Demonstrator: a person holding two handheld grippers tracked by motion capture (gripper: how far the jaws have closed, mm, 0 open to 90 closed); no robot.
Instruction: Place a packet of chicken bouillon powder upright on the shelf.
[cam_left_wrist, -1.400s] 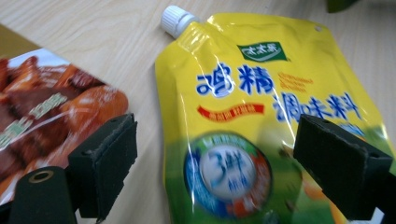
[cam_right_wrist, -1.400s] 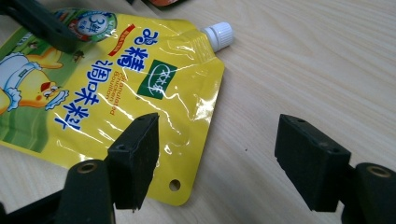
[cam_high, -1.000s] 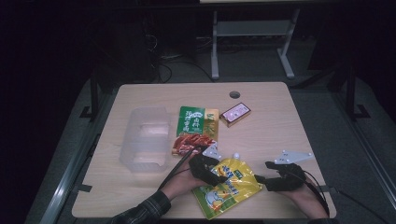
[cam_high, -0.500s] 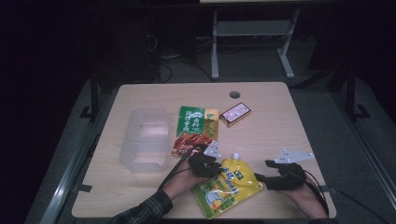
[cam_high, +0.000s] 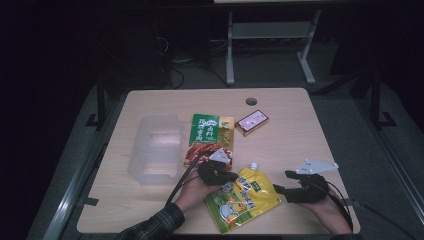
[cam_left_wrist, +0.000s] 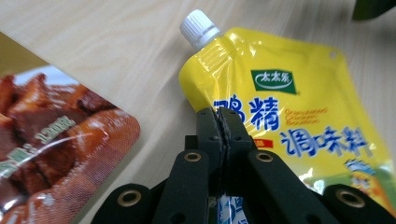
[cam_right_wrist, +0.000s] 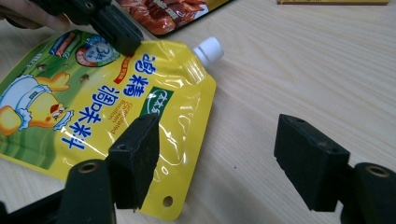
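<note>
left gripper (cam_left_wrist: 222, 122) fingers just closing, now clamped on the edge of the yellow pouch (cam_high: 243, 198) lying flat near the worktop's (cam_high: 290, 145) front edge, white cap (cam_left_wrist: 198, 28) pointing away. right gripper (cam_right_wrist: 217, 165) fingers wide open, empty, beside the pouch's right edge.

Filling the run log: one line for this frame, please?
left gripper: shut on yellow spouted seasoning pouch edge | right gripper: open, beside pouch | pouch: flat on wooden table
</note>
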